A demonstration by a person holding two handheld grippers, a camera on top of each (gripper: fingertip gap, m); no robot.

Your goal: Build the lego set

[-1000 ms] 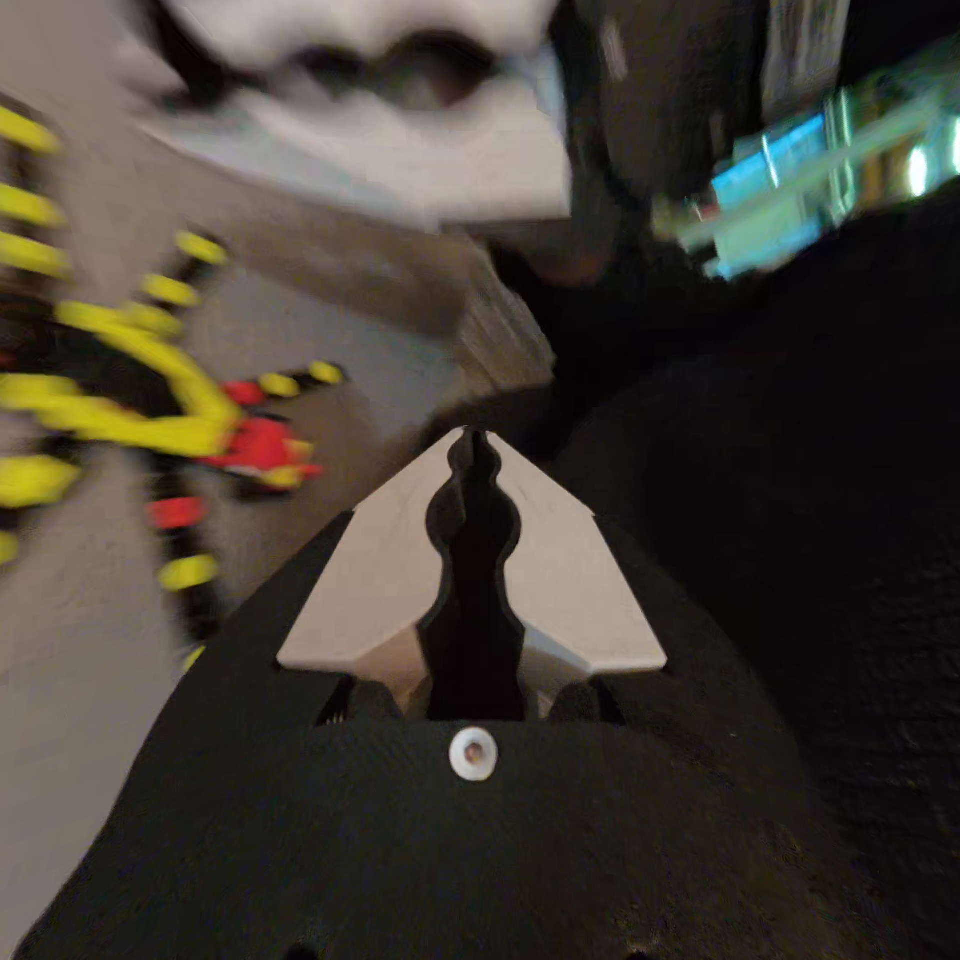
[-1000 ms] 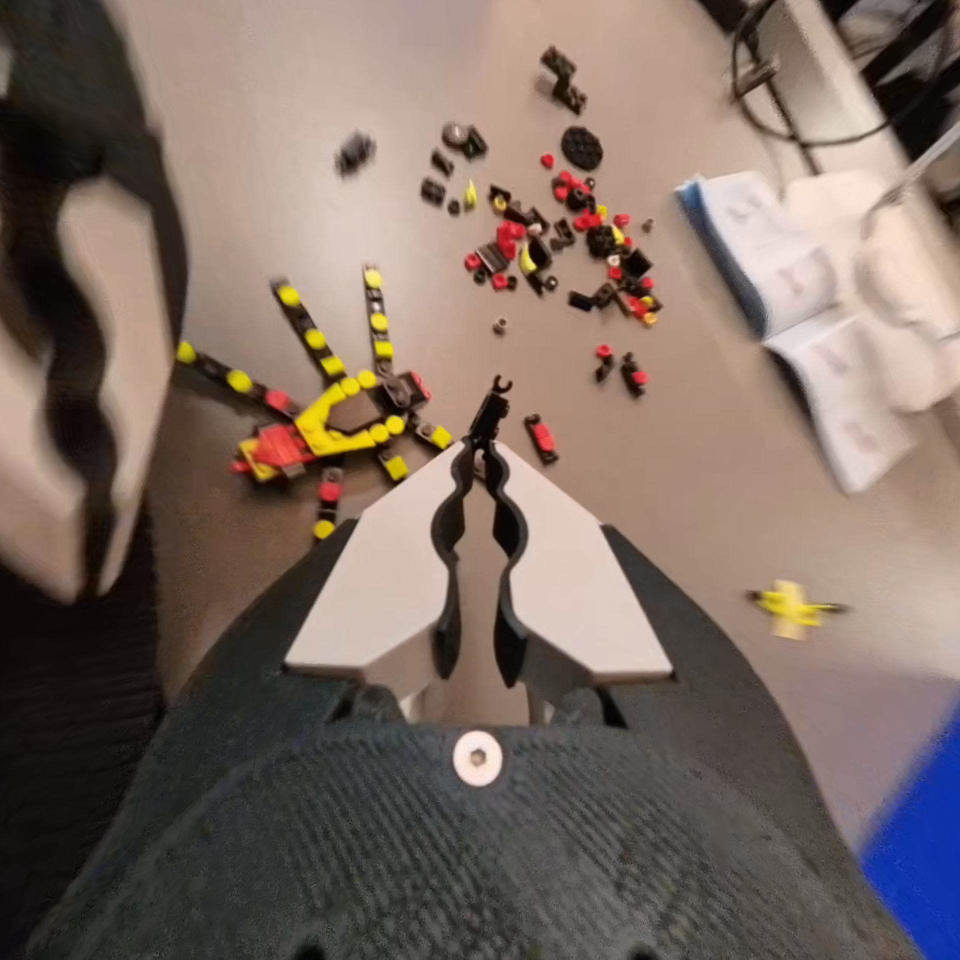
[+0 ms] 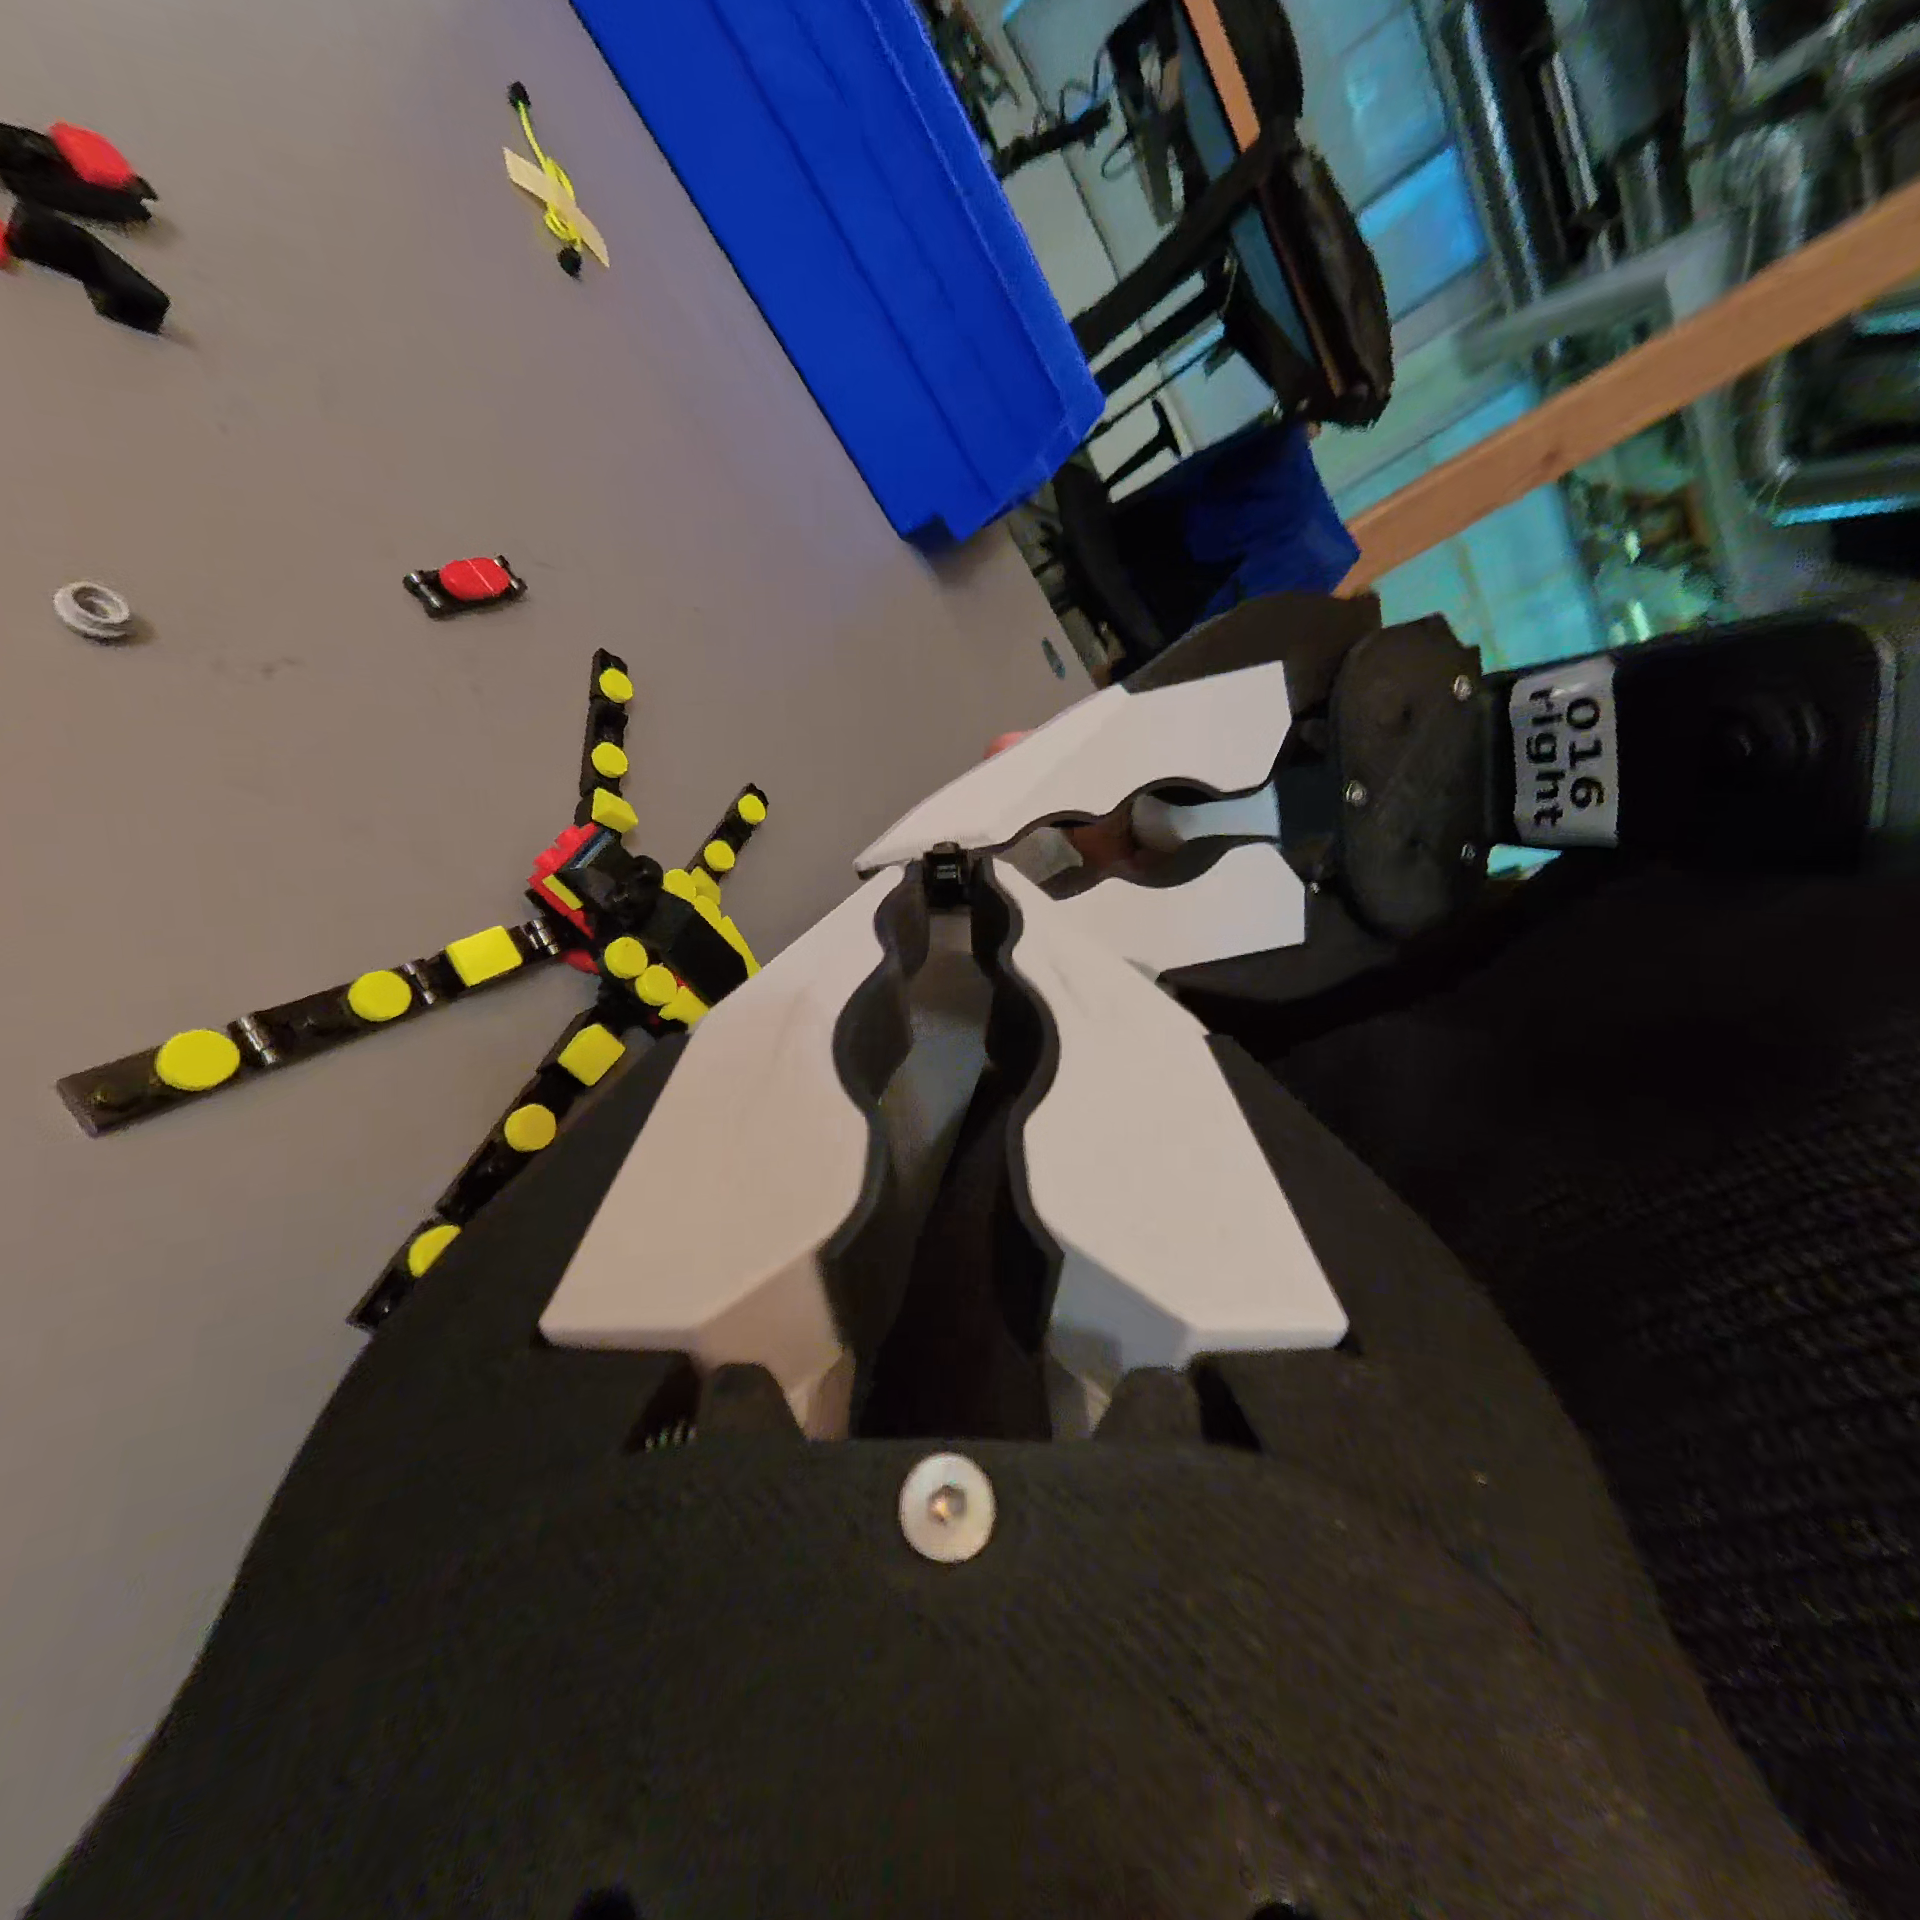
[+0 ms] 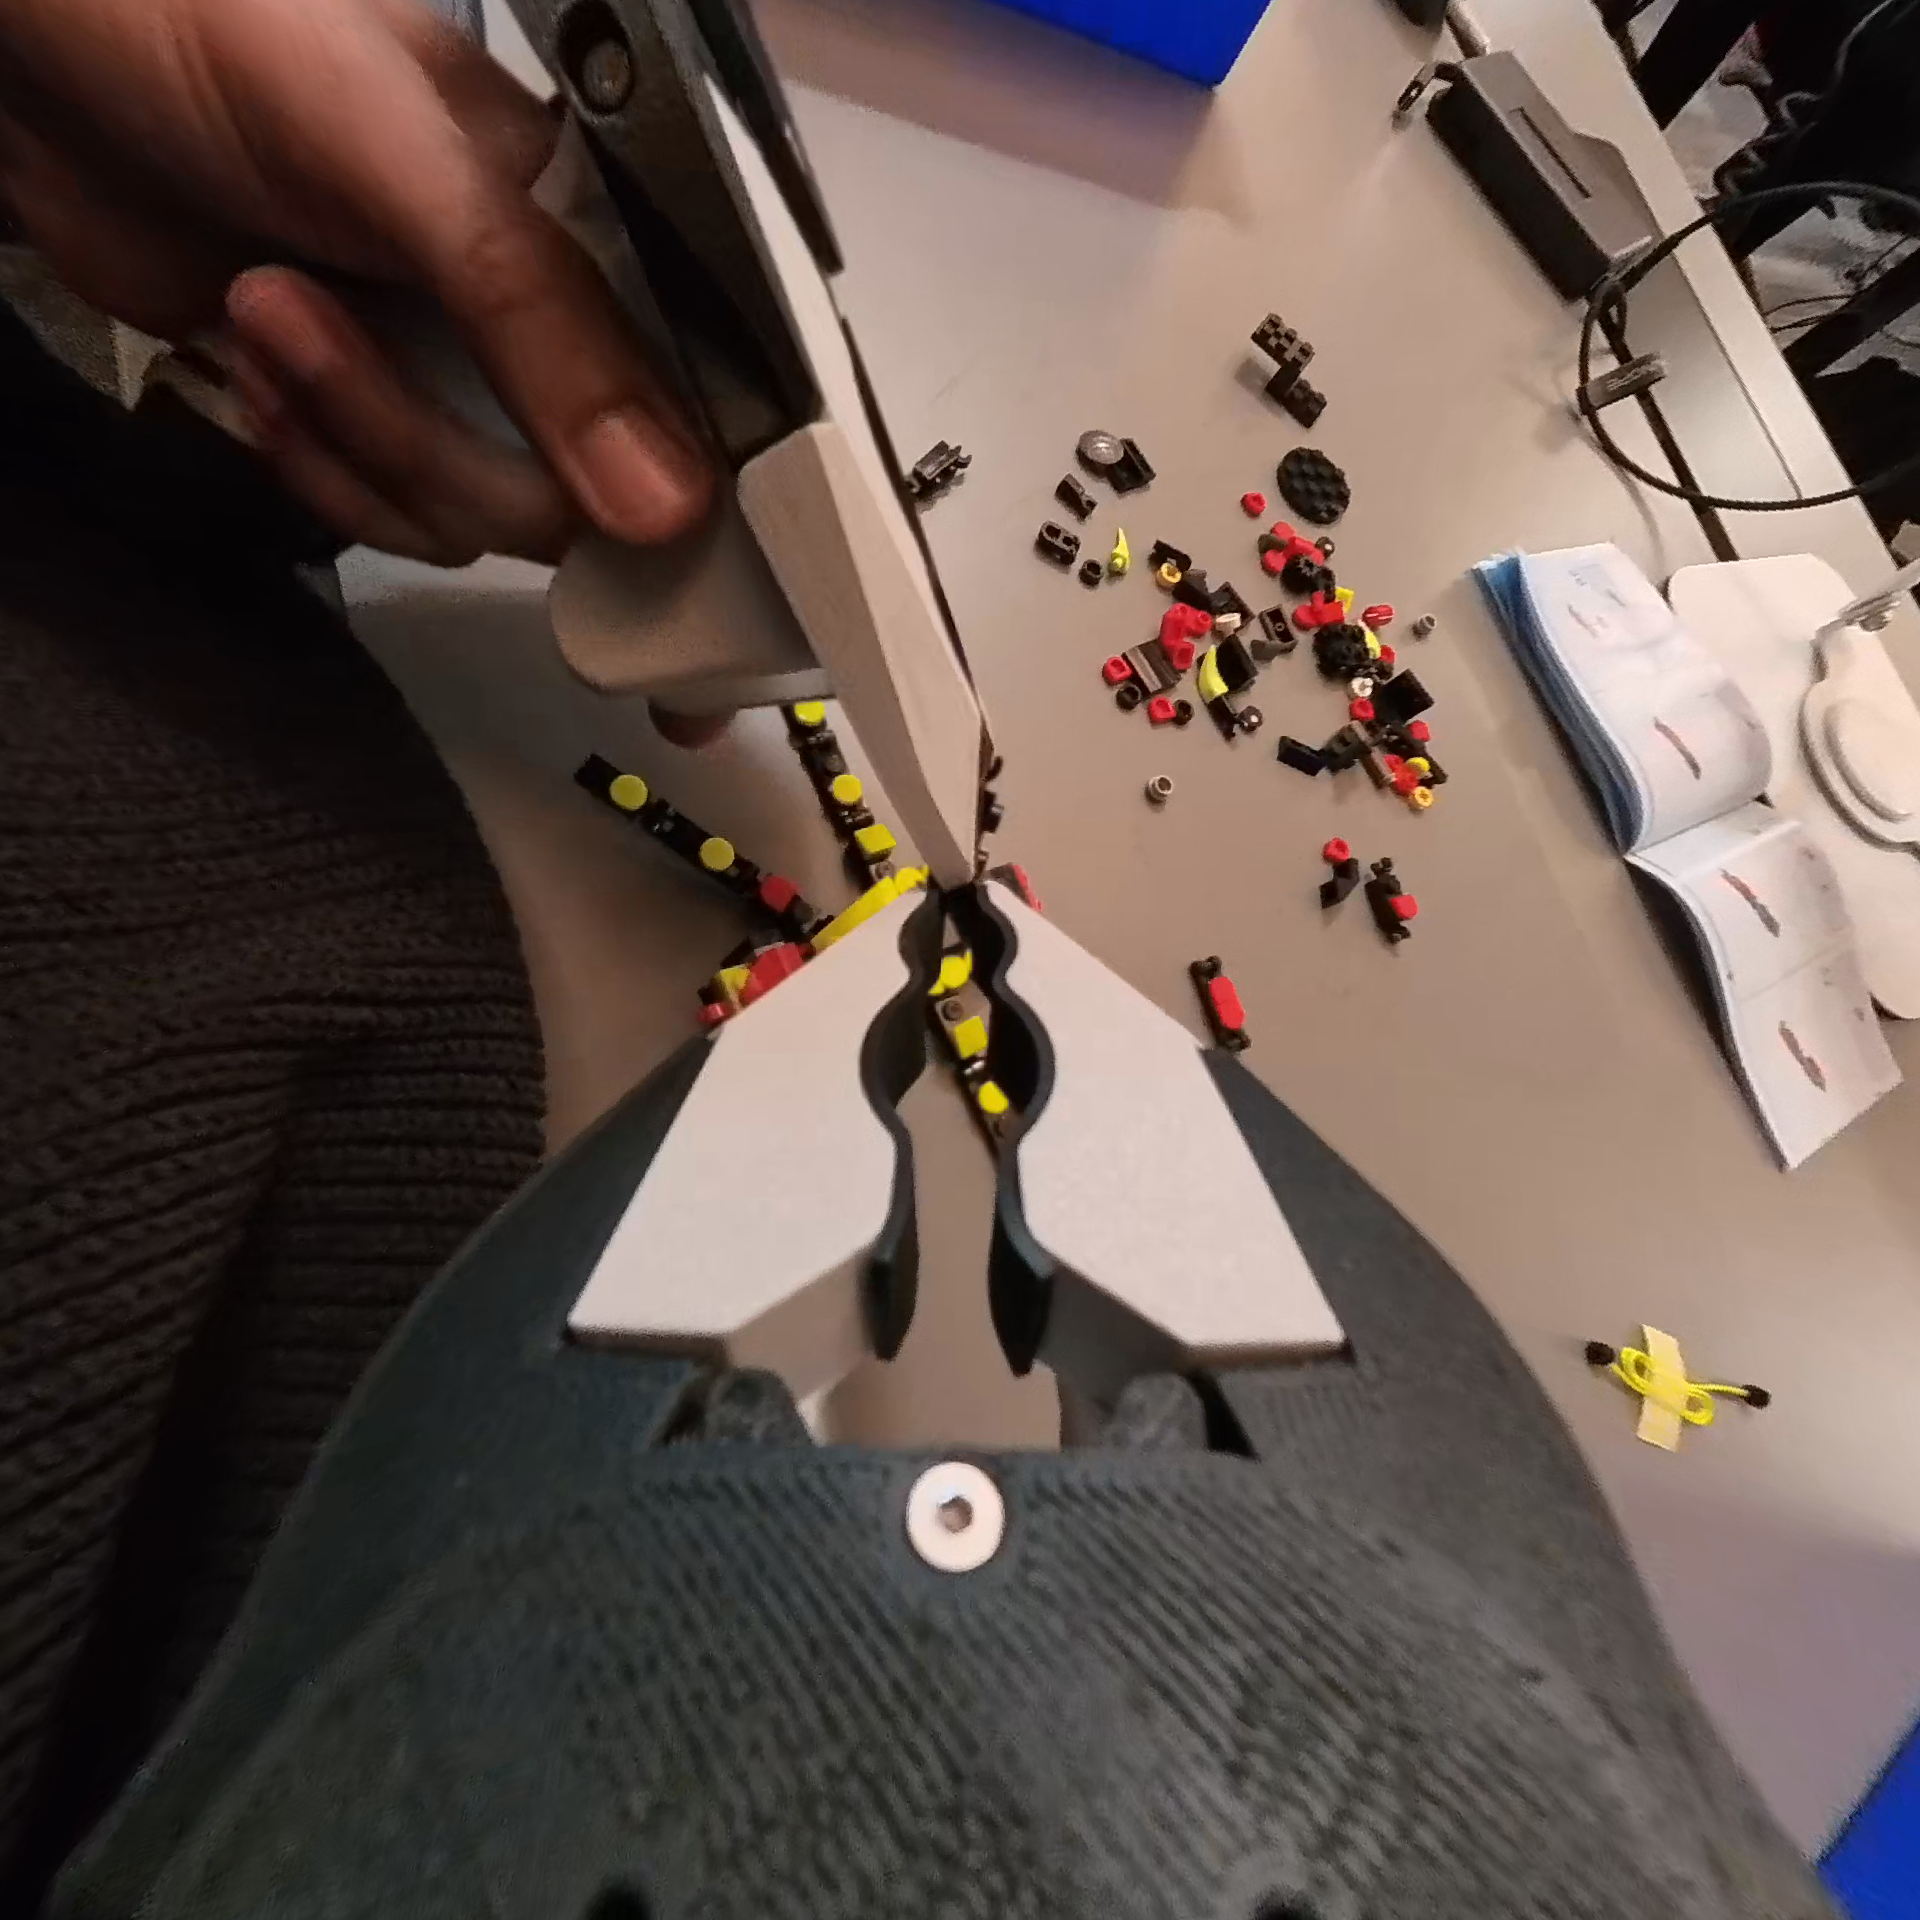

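The yellow-and-black lego model [image 3: 623,935] lies partly built on the table [image 3: 312,436], loose pieces [image 4: 1278,644] heaped well beyond it, while just above it the left hand-held gripper [image 3: 945,883] and right hand-held gripper [image 4: 951,914] both pinch one small black piece [image 3: 943,871].

Black-yellow lego spider [image 3: 623,935] on table

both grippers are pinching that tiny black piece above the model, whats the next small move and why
Probably open the right gripper a little: the small black piece also sits between the left gripper tips, so the handover looks made, above the spider-like model.
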